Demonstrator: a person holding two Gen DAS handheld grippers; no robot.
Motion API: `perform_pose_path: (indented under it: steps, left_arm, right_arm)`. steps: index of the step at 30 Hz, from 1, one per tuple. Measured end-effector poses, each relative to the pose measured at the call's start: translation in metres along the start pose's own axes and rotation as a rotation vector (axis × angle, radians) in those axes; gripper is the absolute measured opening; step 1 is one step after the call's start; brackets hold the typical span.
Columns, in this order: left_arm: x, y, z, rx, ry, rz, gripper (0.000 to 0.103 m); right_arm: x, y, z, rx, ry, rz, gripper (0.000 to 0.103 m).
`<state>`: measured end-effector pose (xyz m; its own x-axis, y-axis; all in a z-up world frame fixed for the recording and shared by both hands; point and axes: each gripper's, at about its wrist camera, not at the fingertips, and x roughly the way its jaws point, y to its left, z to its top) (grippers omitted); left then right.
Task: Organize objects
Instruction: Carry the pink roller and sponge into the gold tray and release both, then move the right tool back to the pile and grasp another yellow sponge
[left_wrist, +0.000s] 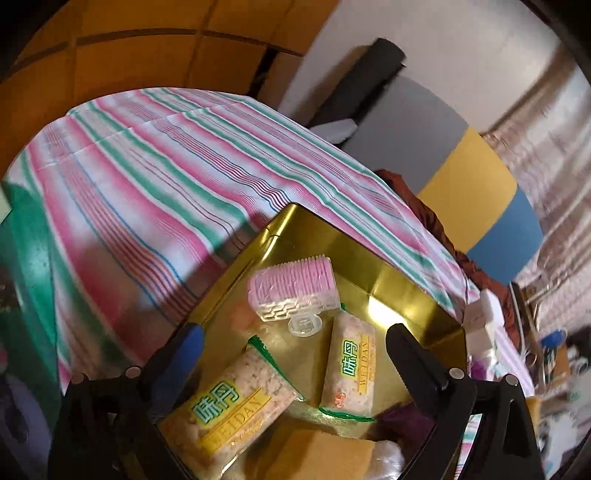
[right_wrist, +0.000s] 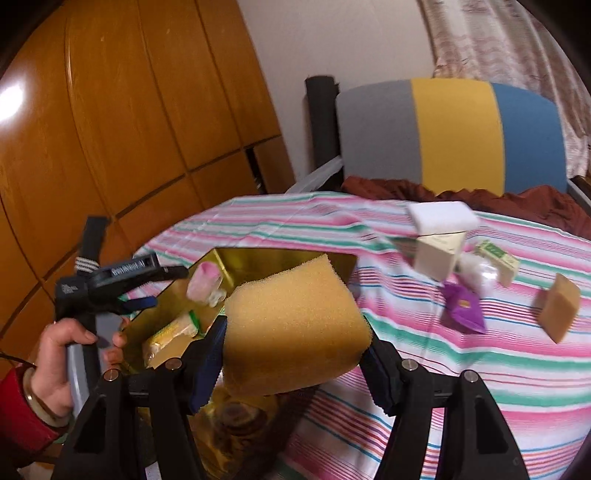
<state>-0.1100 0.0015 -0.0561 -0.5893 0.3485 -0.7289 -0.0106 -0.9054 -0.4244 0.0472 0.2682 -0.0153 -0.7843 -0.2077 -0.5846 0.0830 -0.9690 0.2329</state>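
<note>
Midway, we found the right gripper (right_wrist: 295, 350) pinching the sponge (right_wrist: 291, 325) over the tin's (right_wrist: 258, 258) near edge. Left gripper (left_wrist: 295, 332) hung spread, empty, above the snacks (left_wrist: 229, 406). Next, we judged: lower, release inside.

Striped tablecloth (right_wrist: 461, 369) under gold tin (left_wrist: 402, 284)

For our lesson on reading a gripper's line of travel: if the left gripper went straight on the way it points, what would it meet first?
Probably the snack packet lying in the gold tin. The open left gripper points down into the tin; depth is uncertain.
</note>
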Motion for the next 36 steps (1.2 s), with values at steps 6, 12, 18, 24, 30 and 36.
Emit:
perform_pose_path:
  steps: [6, 12, 18, 24, 30, 36]
  left_arm:
    - [-0.026, -0.005, 0.006, -0.002, -0.080, 0.034, 0.103]
    - [-0.038, -0.001, 0.015, -0.045, -0.102, 0.017, 0.103]
    - [-0.038, 0.002, 0.017, -0.069, -0.091, 0.009, 0.103]
    - [-0.036, 0.001, 0.014, -0.067, -0.089, 0.017, 0.103]
    - [-0.034, -0.009, 0.007, -0.038, -0.077, 0.009, 0.103]
    - [-0.037, -0.036, -0.007, 0.068, -0.074, -0.024, 0.103]
  right_arm:
    - [0.056, 0.018, 0.025, -0.084, 0.157, 0.004, 0.068]
    - [0.108, 0.026, 0.038, -0.120, 0.279, 0.007, 0.068]
    - [0.142, 0.026, 0.041, -0.127, 0.389, 0.007, 0.072]
    - [0.130, 0.019, 0.044, -0.110, 0.338, -0.017, 0.082]
    - [0.086, 0.009, 0.046, -0.101, 0.189, -0.098, 0.082]
    - [0.042, -0.019, 0.028, -0.036, 0.092, -0.205, 0.083]
